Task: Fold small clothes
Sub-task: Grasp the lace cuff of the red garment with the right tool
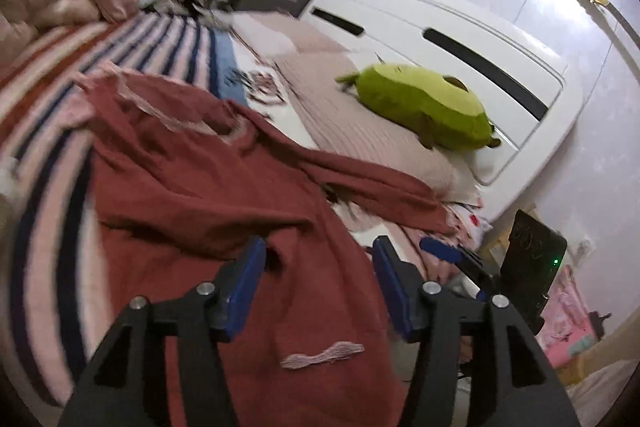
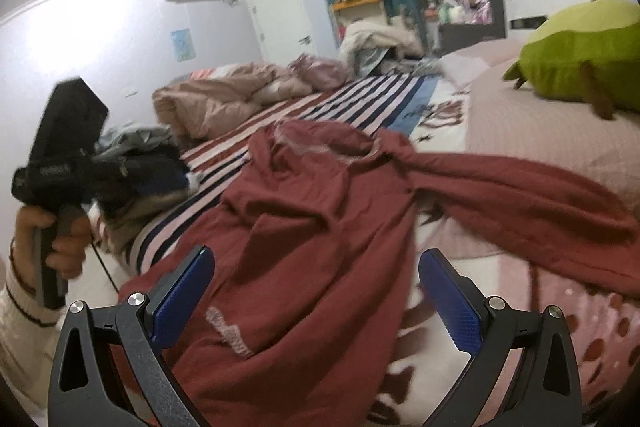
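Red garment lies crumpled on the bed under both tools, no readable writing on it; left hand-held gripper and right hand-held gripper both stand apart, pads gripping nothing.

Garment spread on the bed, toy by the headboard

The garment lies on the bed, partly over the striped sheet, one sleeve stretched toward the pillow side. The plush toy sits behind it against the headboard. A crumpled quilt lies at the bed's far end.
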`<state>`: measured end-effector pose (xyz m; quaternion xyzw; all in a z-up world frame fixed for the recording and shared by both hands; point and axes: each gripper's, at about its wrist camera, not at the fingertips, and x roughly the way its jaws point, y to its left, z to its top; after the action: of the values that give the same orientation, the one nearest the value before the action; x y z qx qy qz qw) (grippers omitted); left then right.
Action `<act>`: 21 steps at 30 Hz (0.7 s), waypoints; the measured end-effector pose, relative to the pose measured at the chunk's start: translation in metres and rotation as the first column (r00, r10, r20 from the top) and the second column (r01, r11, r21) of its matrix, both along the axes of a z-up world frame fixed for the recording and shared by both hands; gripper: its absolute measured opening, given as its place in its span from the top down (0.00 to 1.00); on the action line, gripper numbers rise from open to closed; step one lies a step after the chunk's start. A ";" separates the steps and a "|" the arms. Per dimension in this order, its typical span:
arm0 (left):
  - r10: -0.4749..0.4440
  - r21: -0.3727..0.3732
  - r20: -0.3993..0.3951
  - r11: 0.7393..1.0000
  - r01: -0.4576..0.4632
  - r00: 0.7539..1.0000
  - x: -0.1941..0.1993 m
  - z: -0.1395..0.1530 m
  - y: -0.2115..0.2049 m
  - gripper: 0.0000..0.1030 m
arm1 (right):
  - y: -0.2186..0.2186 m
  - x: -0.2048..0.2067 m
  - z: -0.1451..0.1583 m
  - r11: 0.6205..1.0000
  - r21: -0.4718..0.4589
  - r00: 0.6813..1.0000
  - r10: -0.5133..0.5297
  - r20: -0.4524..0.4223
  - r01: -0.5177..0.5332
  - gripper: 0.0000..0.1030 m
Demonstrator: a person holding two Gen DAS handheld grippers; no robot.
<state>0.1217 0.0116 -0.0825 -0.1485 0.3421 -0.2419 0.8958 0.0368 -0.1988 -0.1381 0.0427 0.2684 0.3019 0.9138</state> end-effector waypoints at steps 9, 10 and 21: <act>0.175 0.094 0.077 0.979 -0.182 0.982 -0.047 -0.004 0.065 0.41 | 0.067 0.004 -0.031 0.976 -0.063 0.969 0.197 -0.146 -0.208 0.01; 0.180 0.089 0.076 0.978 -0.186 0.981 -0.050 -0.006 0.069 0.41 | 0.076 0.003 -0.035 0.971 -0.091 0.966 0.207 -0.154 -0.222 0.01; 0.214 0.088 0.069 0.972 -0.220 0.974 -0.062 -0.034 0.090 0.38 | 0.127 0.012 -0.064 0.886 -0.392 0.959 0.172 -0.224 -0.250 0.18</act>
<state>0.0593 0.1020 -0.1168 -0.1349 0.3085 -0.1301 0.9326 0.0487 -0.0715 -0.2024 -0.1548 0.4122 0.3303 0.8349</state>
